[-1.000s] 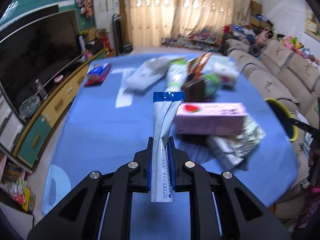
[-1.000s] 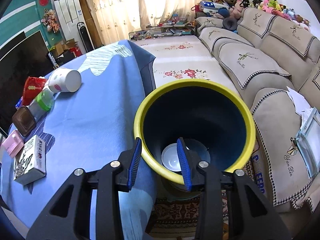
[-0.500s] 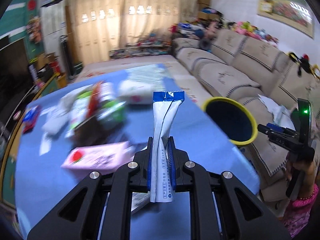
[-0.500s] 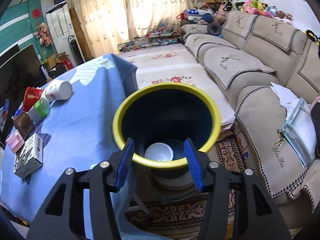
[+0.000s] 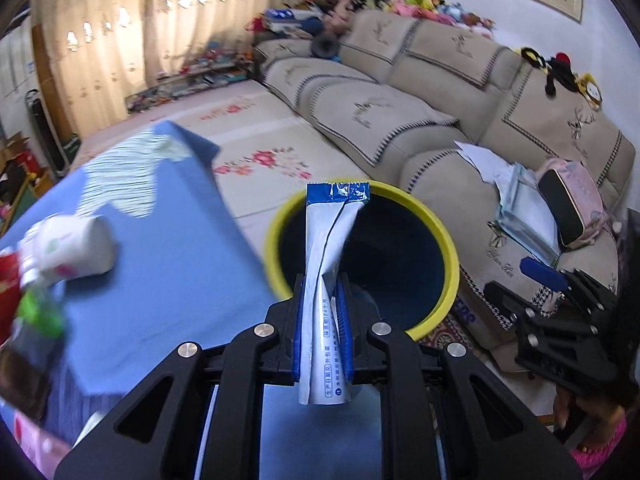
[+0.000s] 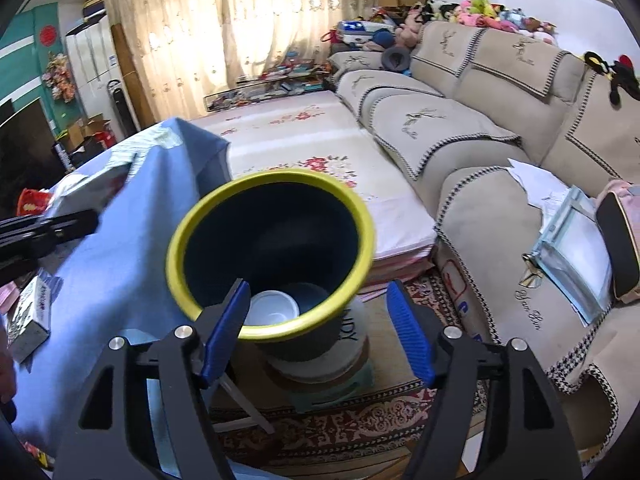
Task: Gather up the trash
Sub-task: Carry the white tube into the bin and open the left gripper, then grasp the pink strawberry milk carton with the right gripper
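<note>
Left wrist view first: my left gripper (image 5: 322, 308) is pinched tight on a white wrapper with a blue sealed end (image 5: 329, 248). The wrapper sticks up and forward out of the blue pads, a bit twisted, with small print on the lower part. Its blue top edge lines up over the far rim of the yellow-rimmed bin (image 5: 448, 248), so in this view the wrapper sits right in front of the bin's dark mouth. The bin stands just off the edge of the blue tablecloth (image 5: 168, 280). On the cloth to the left there's a white cup lying on its side (image 5: 76, 250), plus a green-capped bottle (image 5: 38, 316), pretty blurry. Over on the right I can see my other gripper, black with a blue pad, held out in front of the beige sofa (image 5: 400, 120). Some papers and a pink bag (image 5: 572, 200) are piled on the sofa seat.

Right wrist view: my right gripper (image 6: 320, 320) has its jaws spreading apart, with nothing between the pads. The left pad overlaps the near rim of the bin (image 6: 280, 332), the right pad hangs off to the side over the patterned rug (image 6: 360, 424). Down inside the bin there's a white bowl (image 6: 272, 312) on the bottom. The bin sits on a small round stand next to the table. At the left edge a black and white carton (image 6: 32, 312) lies on the tablecloth (image 6: 132, 260), and my left gripper's black arm (image 6: 44, 232) pokes in above it.
</note>
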The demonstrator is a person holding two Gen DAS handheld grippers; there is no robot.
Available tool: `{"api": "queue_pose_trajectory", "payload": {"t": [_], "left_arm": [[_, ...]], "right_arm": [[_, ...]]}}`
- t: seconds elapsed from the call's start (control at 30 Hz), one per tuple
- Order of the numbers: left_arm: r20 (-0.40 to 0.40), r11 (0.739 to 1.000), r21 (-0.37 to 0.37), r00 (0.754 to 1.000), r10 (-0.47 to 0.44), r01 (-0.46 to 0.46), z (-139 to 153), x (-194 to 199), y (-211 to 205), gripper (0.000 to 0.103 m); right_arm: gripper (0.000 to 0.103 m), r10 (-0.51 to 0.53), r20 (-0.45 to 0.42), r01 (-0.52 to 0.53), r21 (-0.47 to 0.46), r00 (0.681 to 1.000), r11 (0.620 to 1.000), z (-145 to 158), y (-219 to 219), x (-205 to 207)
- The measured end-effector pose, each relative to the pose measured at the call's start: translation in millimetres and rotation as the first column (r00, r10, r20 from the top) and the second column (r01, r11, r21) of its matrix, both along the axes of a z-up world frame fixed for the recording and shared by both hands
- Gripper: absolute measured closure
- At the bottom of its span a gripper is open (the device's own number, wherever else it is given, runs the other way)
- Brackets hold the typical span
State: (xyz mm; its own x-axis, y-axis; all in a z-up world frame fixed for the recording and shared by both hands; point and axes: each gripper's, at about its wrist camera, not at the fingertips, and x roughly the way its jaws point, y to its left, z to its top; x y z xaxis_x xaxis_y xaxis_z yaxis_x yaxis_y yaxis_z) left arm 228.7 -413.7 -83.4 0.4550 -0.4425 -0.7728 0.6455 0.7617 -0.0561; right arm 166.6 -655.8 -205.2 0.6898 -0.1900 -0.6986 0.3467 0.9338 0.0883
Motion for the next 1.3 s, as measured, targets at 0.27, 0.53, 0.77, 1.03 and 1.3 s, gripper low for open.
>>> {"api": "queue_pose_trajectory", "payload": {"t": [0.27,0.53,0.77,1.03,1.3], "left_arm": [[-0.047,0.998,0.055,0.998,-0.04,0.042,-31.2,30.9,-69.6,0.088],[-0.13,0.996,0.08,0.991,-0.035,0.046,-59.8,49.4,-92.5,0.068],[-0.094,1.0,-0.019,0.996,0.0,-0.002,-23.6,29.4,-53.4,0.05],[0.099,0.991,-0.111,0.991,0.084,-0.073,48.8,-27.9,39.6,0.014],[0.163,0.947,-0.166,0.939,0.302,-0.276,77.3,-70.0,174.3,0.006]], "right_arm": [[0.035,-0.053,-0.025,0.053,0.009,0.998,0.999,-10.3,-22.7,-2.6],[0.035,-0.078,-0.041,0.079,0.008,0.996,0.997,-14.7,-31.4,-3.0],[0.035,-0.07,-0.04,0.07,0.015,0.997,0.997,-14.7,-27.2,-6.1],[0.033,-0.024,-0.026,0.025,0.017,0.999,1.0,-7.9,-4.0,-6.1],[0.032,0.061,0.0,-0.061,0.016,0.998,0.998,4.2,35.5,-1.1]]}}
